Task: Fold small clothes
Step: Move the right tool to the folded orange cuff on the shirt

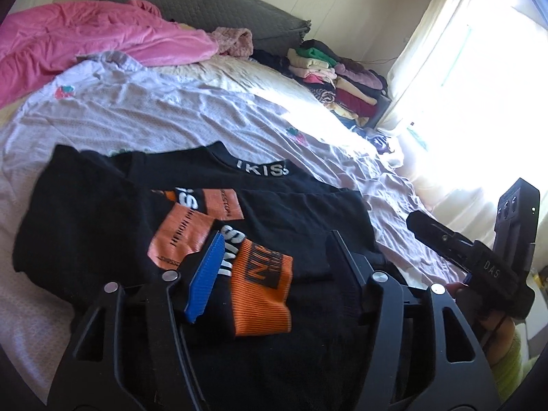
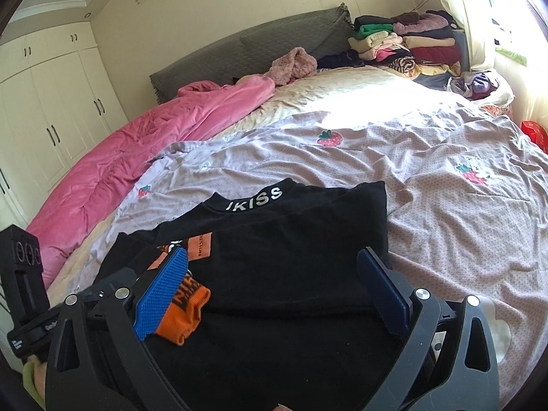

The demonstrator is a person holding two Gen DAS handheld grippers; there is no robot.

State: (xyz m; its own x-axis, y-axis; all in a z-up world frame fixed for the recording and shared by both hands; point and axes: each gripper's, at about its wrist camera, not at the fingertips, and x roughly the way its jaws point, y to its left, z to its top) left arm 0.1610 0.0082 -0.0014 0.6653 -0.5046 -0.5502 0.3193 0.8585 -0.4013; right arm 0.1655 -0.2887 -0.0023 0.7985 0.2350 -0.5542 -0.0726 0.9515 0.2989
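Observation:
A black top [image 1: 102, 212] with orange patches and a white-lettered collar lies partly folded on the bed; it also shows in the right wrist view [image 2: 291, 250]. An orange cuff [image 1: 262, 294] lies folded across its middle. My left gripper [image 1: 277, 257] is open just above the top's near part, blue pad [image 1: 203, 282] on the left. My right gripper [image 2: 277, 294] is open over the top's near edge, with the orange cuff [image 2: 186, 311] beside its left finger. The right gripper also shows at the right of the left wrist view [image 1: 472, 257].
The lilac bedsheet [image 2: 445, 205] with strawberry prints covers the bed. A pink blanket [image 2: 144, 144] lies along the far left side. A pile of folded clothes [image 2: 404, 48] sits at the far corner by the window. White wardrobes [image 2: 51, 109] stand left.

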